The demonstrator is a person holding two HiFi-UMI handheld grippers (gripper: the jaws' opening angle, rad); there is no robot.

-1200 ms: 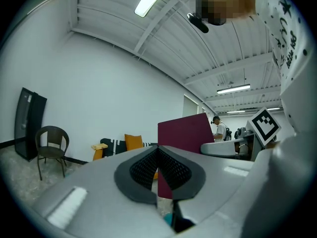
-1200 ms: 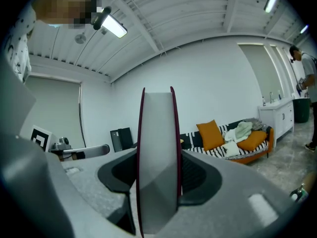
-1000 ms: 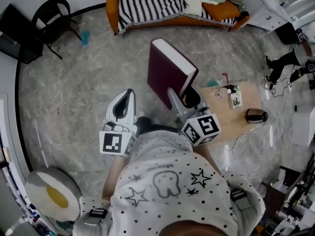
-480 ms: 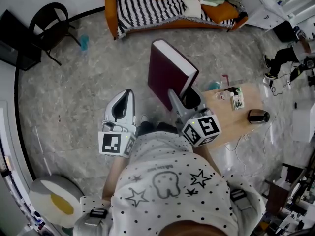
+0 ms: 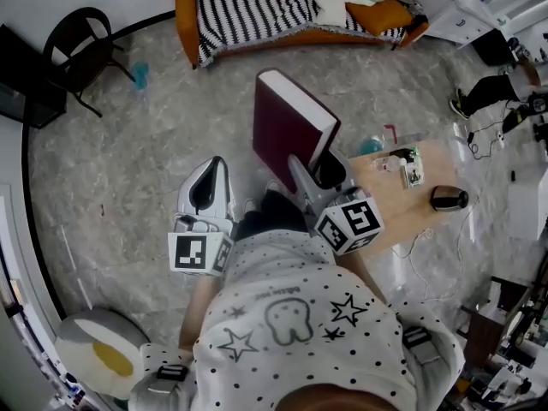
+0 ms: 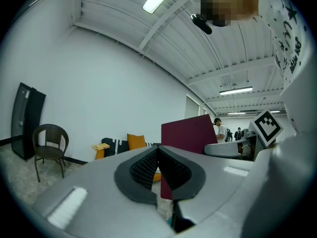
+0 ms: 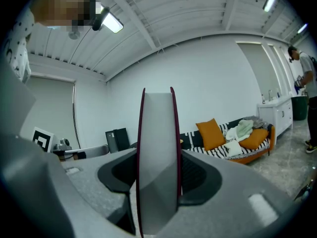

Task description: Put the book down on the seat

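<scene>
A thick maroon book (image 5: pixel 287 131) stands upright on its edge in my right gripper (image 5: pixel 312 169), above the grey floor. In the right gripper view the book (image 7: pixel 157 133) shows edge-on, pale pages between maroon covers, with both jaws pressed on its sides. My left gripper (image 5: pixel 214 165) hangs beside it to the left, shut with nothing in it; its pads (image 6: pixel 148 165) meet in the left gripper view. The seat is an orange sofa (image 5: pixel 257 11) with a striped blanket, some way ahead at the top of the head view. Orange cushions (image 7: pixel 210 134) and clothes lie on it.
A black wicker chair (image 5: pixel 81 54) and a dark panel (image 5: pixel 21 80) stand at the left wall. A low wooden table (image 5: pixel 411 191) with small items is to the right of the book. A round egg-pattern cushion (image 5: pixel 94 349) lies at lower left. A person's legs (image 5: pixel 492 101) show at right.
The floor, sofa and chair have shifted slightly in the head view as the person carrying the grippers moves. Both grippers keep their pose, and the book stays upright in the right one.
</scene>
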